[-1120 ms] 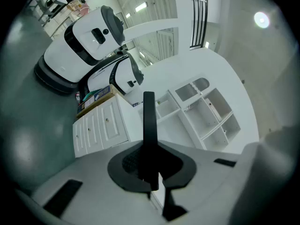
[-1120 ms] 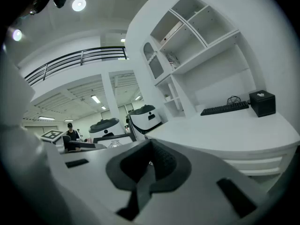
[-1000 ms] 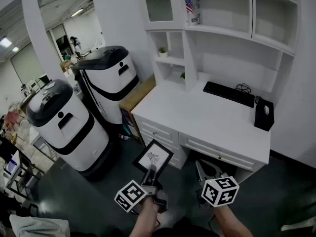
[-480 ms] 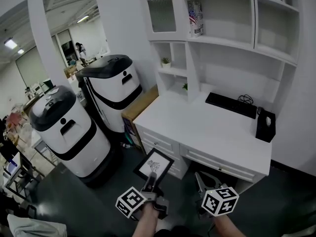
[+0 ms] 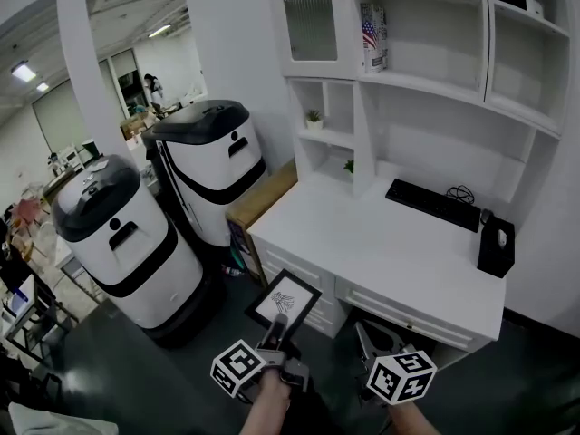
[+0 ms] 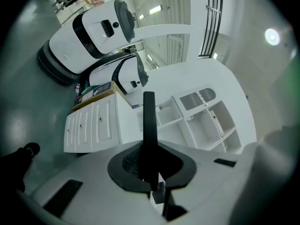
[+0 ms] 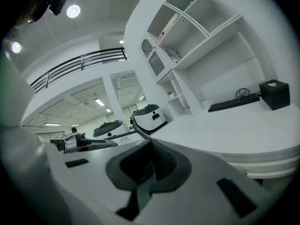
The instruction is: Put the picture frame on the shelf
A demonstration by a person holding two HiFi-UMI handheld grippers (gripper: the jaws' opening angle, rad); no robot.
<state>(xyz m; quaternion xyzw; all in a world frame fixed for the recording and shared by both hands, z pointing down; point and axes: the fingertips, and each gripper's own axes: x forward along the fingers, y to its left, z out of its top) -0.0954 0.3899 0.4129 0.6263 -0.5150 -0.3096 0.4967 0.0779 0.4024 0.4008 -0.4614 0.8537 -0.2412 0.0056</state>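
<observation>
1. Your left gripper (image 5: 277,324) is clamped on the lower edge of the picture frame (image 5: 285,298); in the left gripper view the frame stands edge-on between the pinching jaws
2. Your right gripper (image 5: 372,335) has its jaws pressed together with nothing between them, carried just beside the left
3. The frame is in the air, low, in front of the near corner of the white desk (image 5: 362,234) and well apart from the shelf unit (image 5: 426,89). Pickup is done, placement is not
4. Left to do, as I judge it: close in on the desk, lift the frame over the desktop, stand it in a free compartment, release
5. Taken spots: small potted plant (image 5: 314,117) in the narrow cubby, flag-printed carton (image 5: 373,36) on the upper shelf. The wide bay above the keyboard (image 5: 431,204) looks free
6. The keyboard and the mouse (image 5: 501,237) on its black pad lie low under the reach path
7. Two white-and-black machines (image 5: 127,234) and a cardboard box (image 5: 263,198) stand on your left, off the direct line
</observation>
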